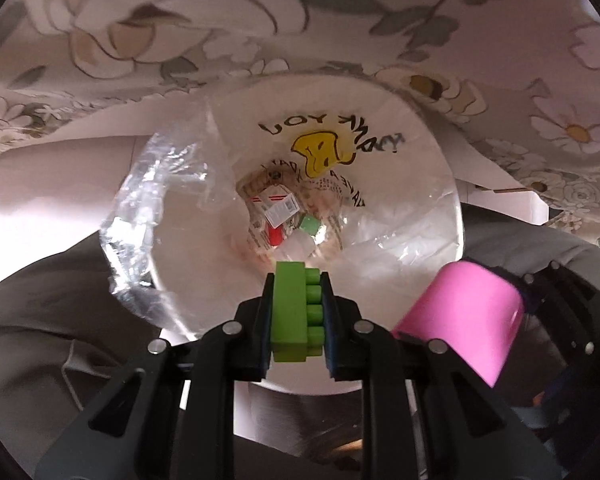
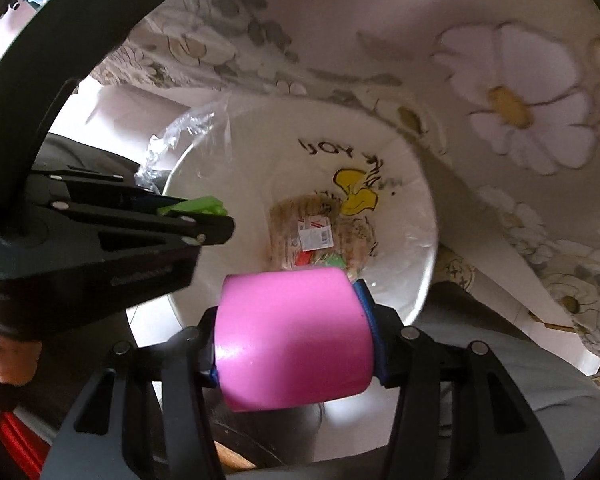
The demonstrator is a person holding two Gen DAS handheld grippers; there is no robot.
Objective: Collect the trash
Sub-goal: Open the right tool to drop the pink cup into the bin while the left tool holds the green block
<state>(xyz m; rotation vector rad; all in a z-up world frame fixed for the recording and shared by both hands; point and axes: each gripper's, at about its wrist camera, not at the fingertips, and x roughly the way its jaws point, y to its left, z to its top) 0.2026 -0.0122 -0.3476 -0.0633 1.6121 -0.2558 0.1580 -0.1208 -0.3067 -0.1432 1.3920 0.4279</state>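
Midway, I'd judge: wrappers [image 1: 278, 216] already lie deep in the lined bin [image 1: 420, 184] (bag printed), while left gripper [image 1: 296, 312] clamps a green brick [image 1: 290, 312] and right gripper [image 2: 292, 340] grips a pink cup [image 2: 292, 336] near its rim, both unreleased

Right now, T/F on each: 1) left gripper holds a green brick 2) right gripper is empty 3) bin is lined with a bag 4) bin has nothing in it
1) True: the left gripper is clamped on the green brick.
2) False: the right gripper holds a pink cup.
3) True: a clear printed bag lines the white bin.
4) False: wrappers lie at the bottom.
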